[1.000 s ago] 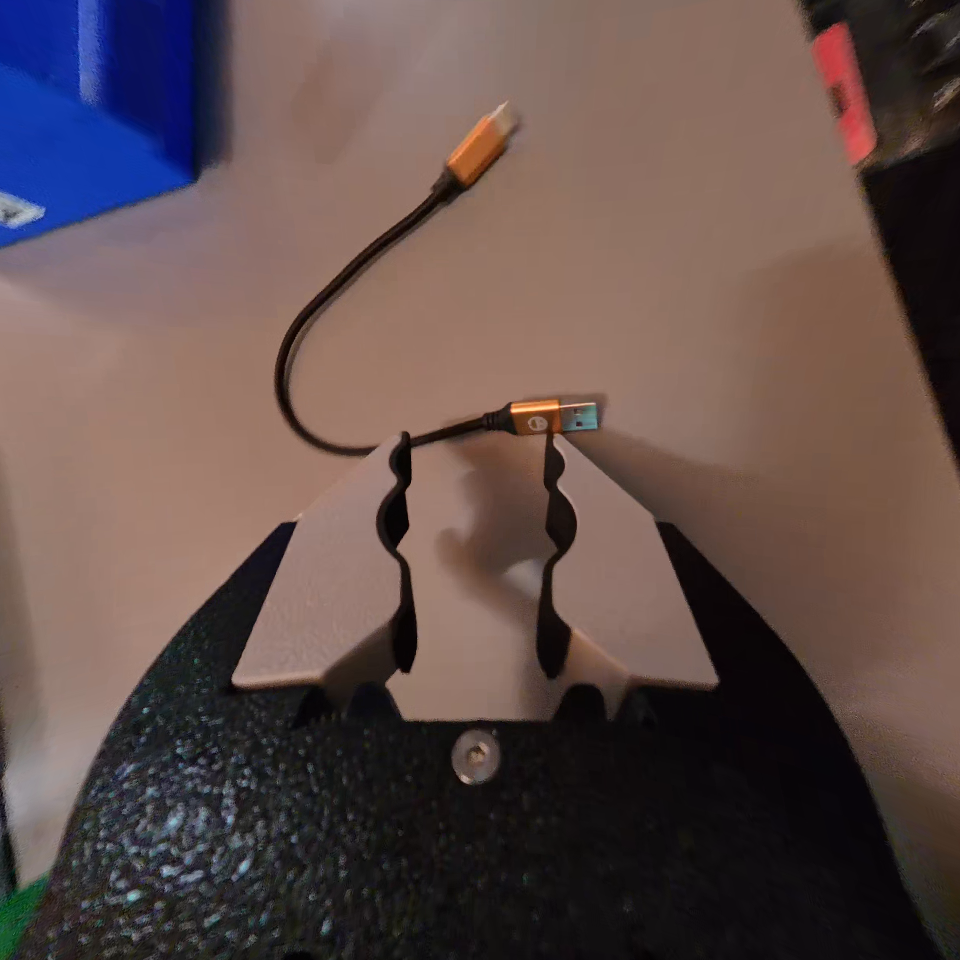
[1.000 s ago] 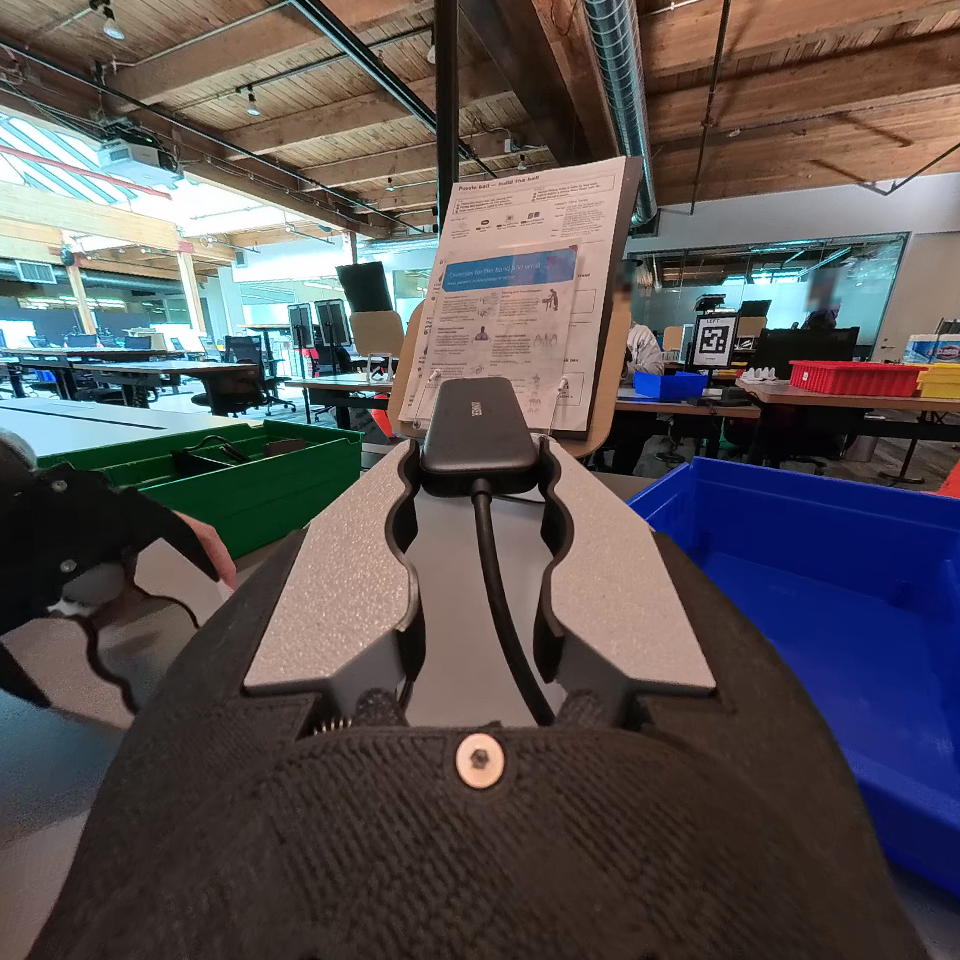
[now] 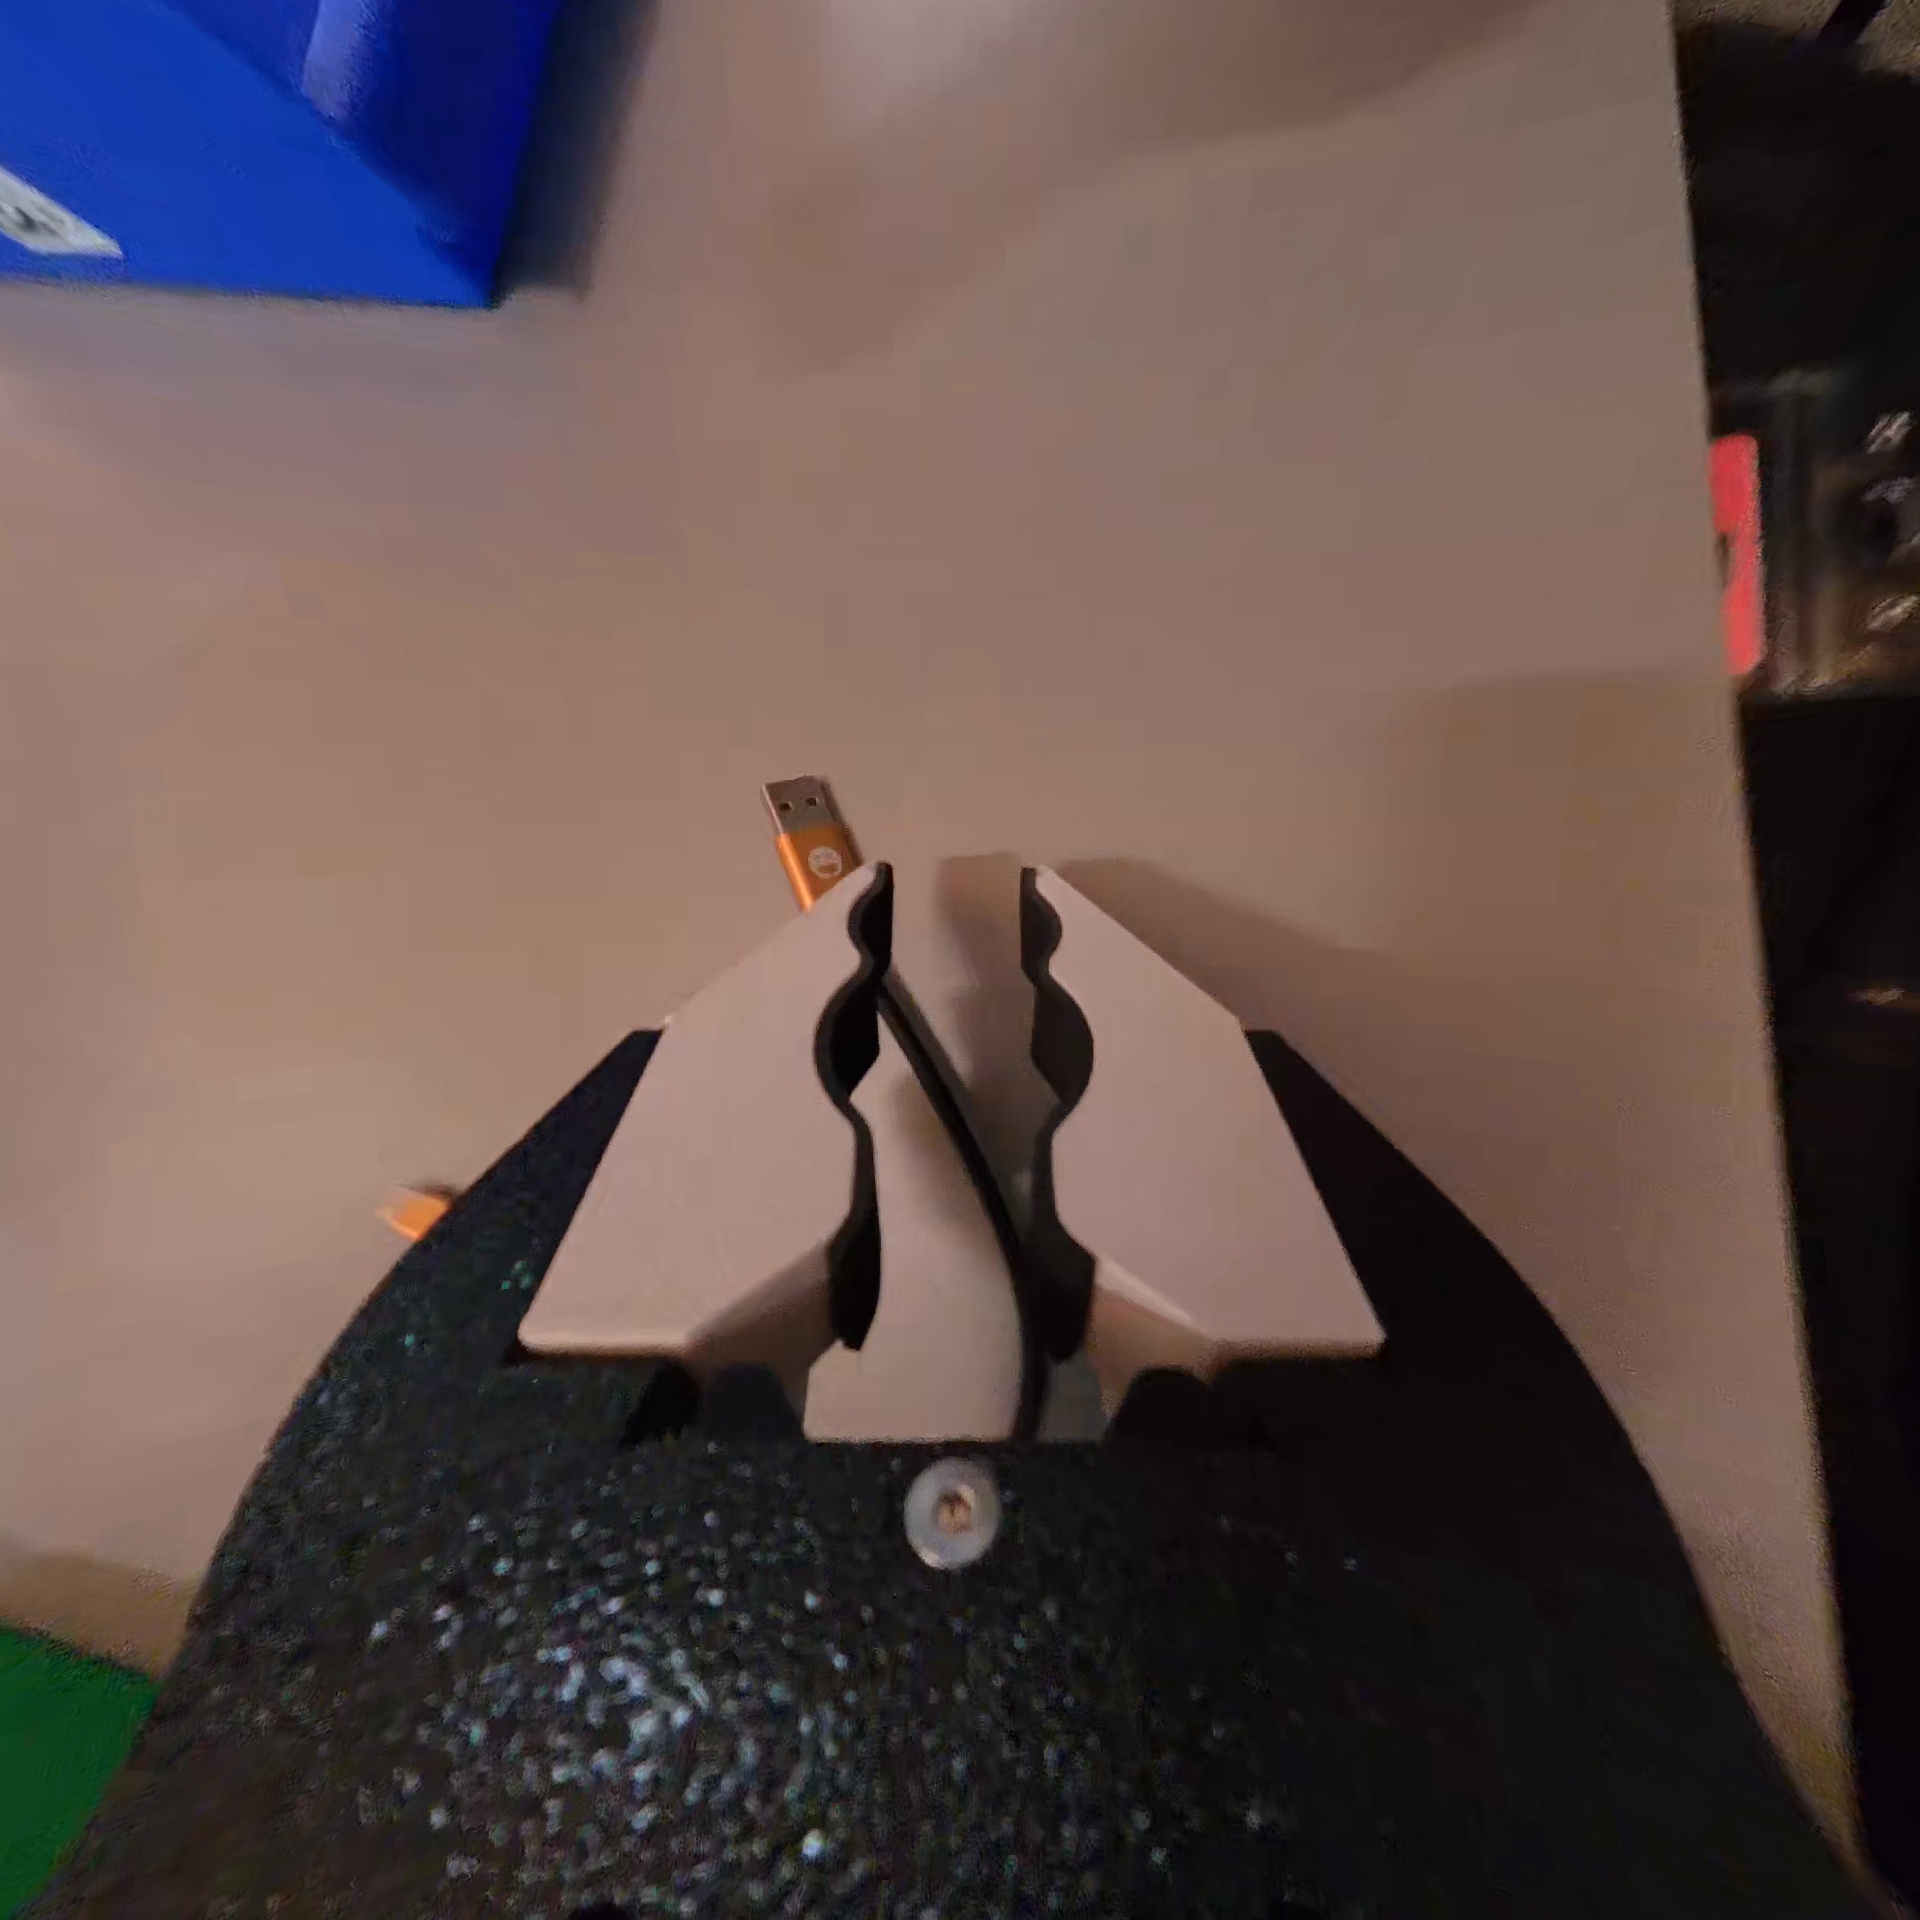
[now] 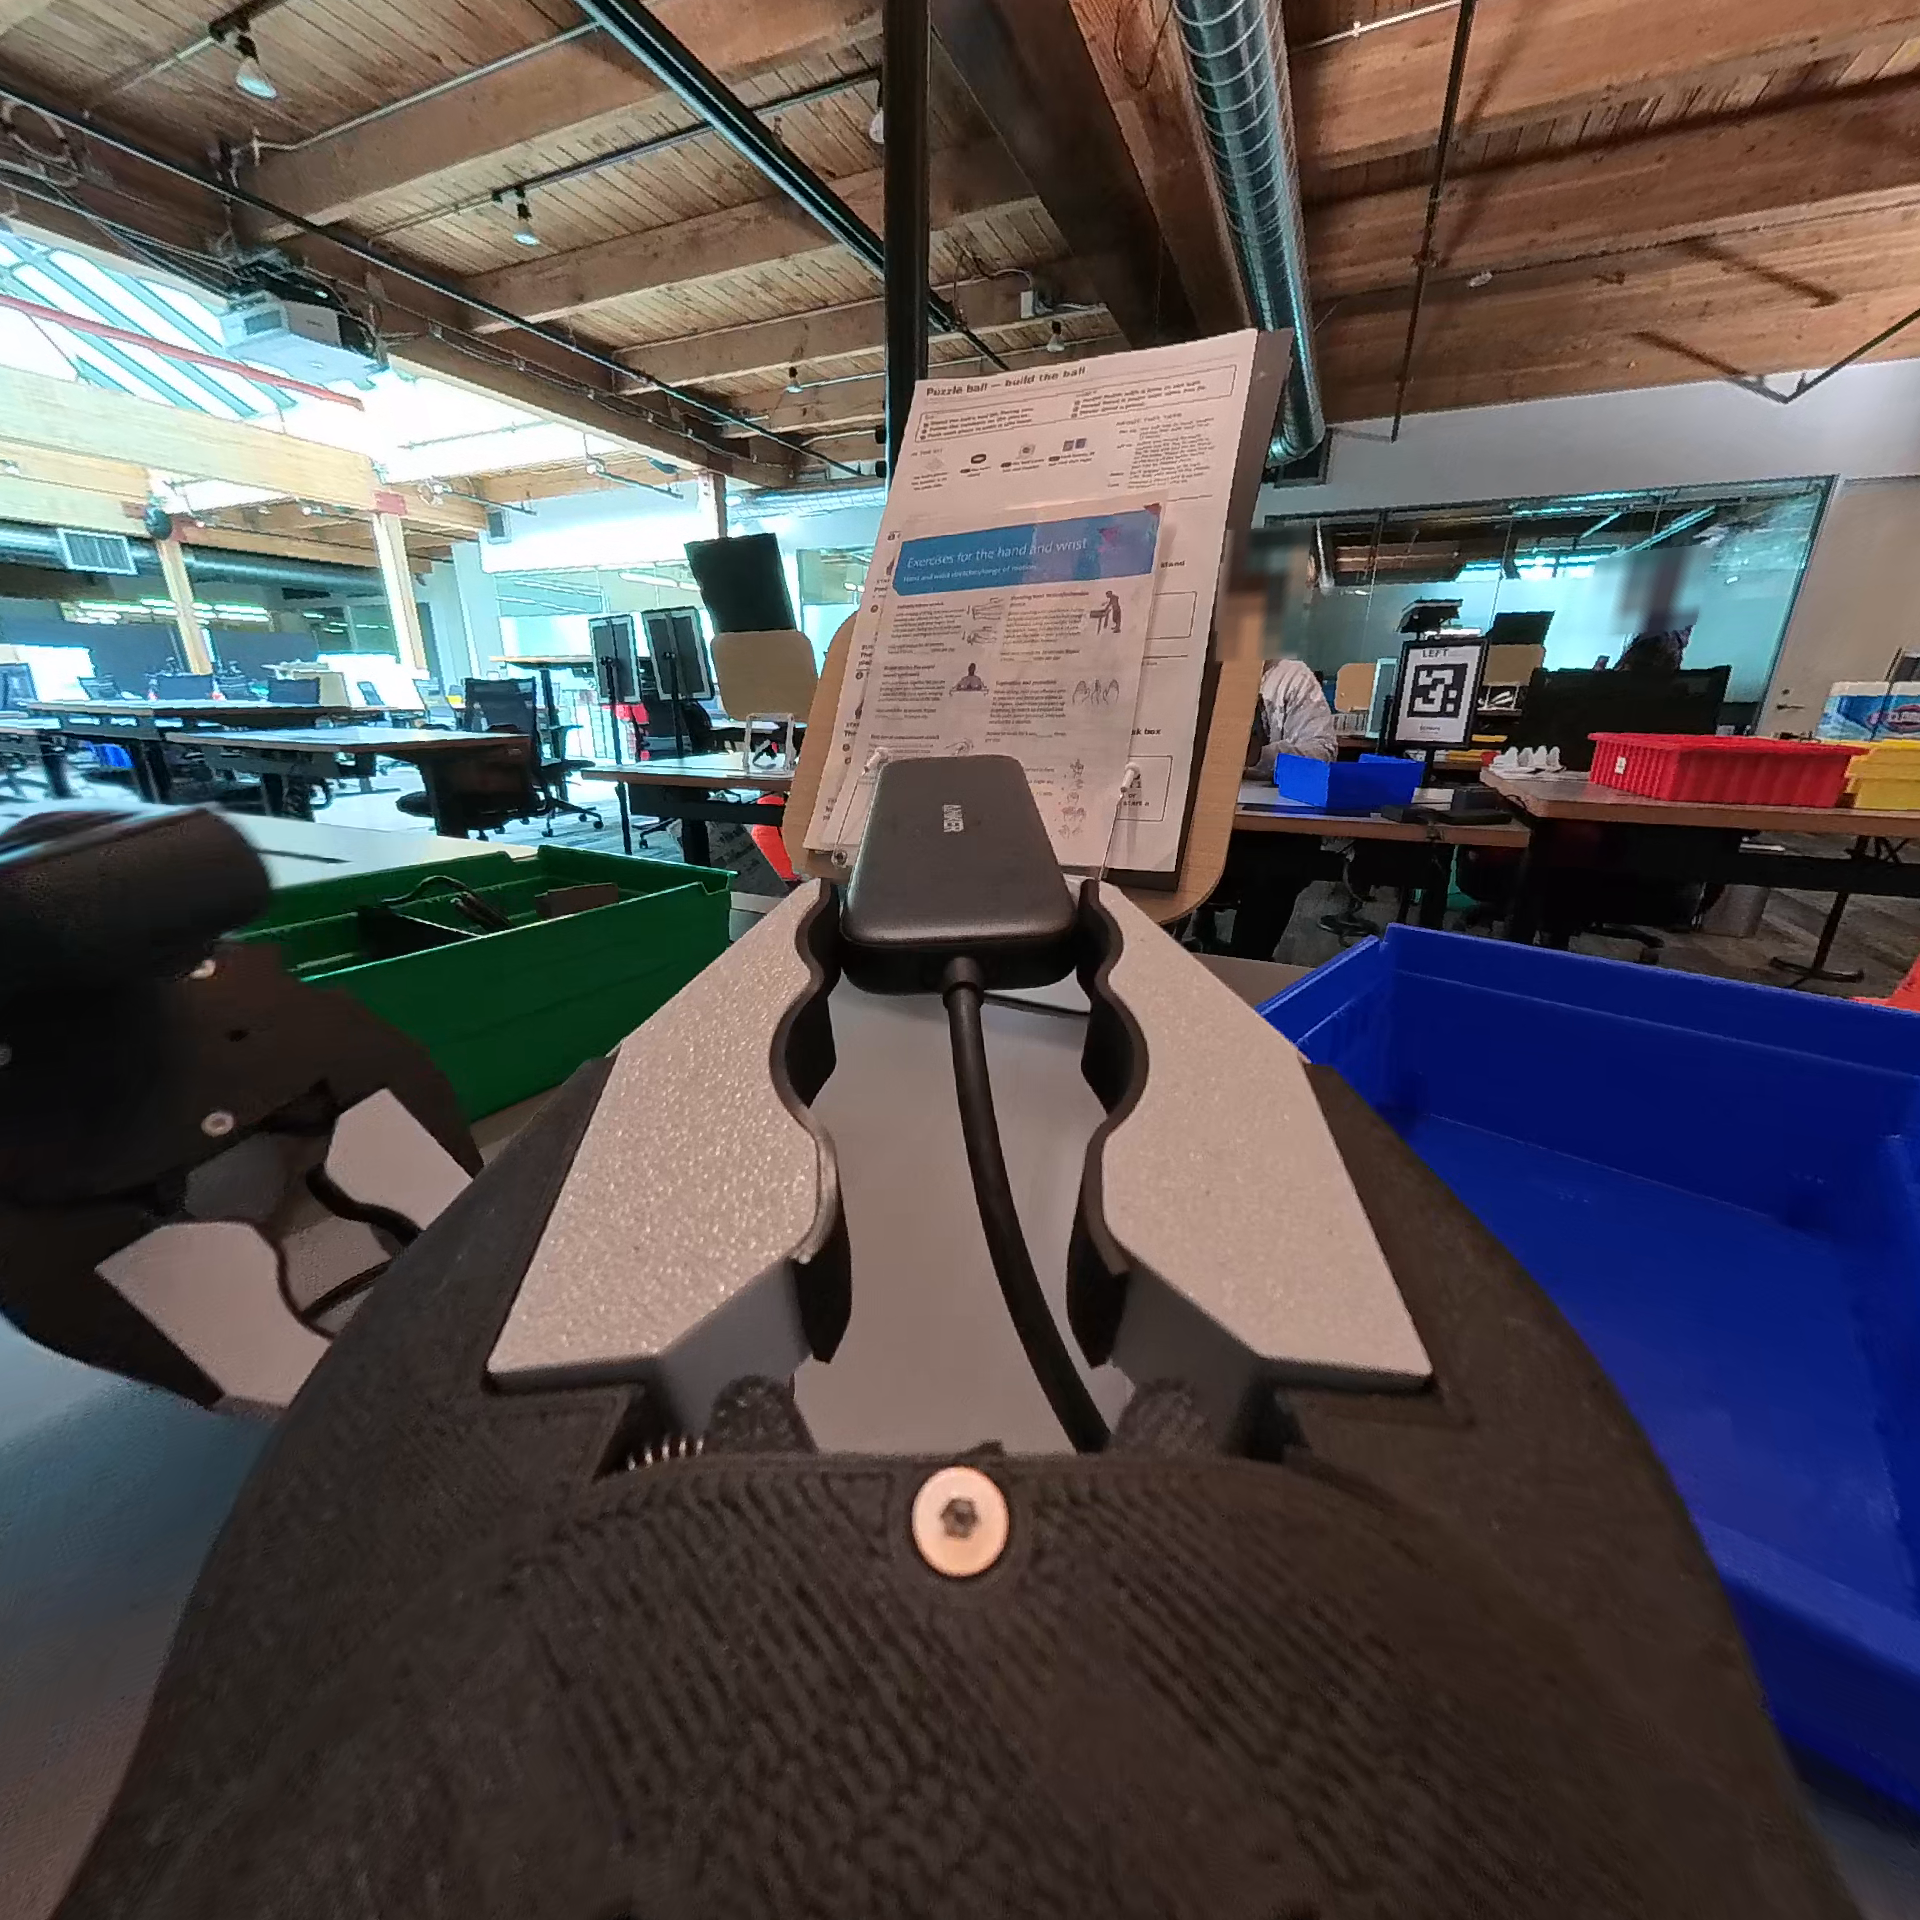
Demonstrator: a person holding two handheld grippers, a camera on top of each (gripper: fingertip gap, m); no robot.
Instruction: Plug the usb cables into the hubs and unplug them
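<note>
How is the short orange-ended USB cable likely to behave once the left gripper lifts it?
Probably floppy: the USB cable curves between the left gripper fingers. Its free orange plug lies apart on the table, so it would likely dangle. The rigid orange USB-A plug looks light.

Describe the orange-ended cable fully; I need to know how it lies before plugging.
The cable is thin and black, with shiny orange sleeves on both plugs. Its flat silver plug points away from the camera, just past the tip of the left gripper, unplugged. The cord runs back between the open jaws, seemingly lying against one of them. The other orange end peeks out beside the gripper body on the grey table.
</note>
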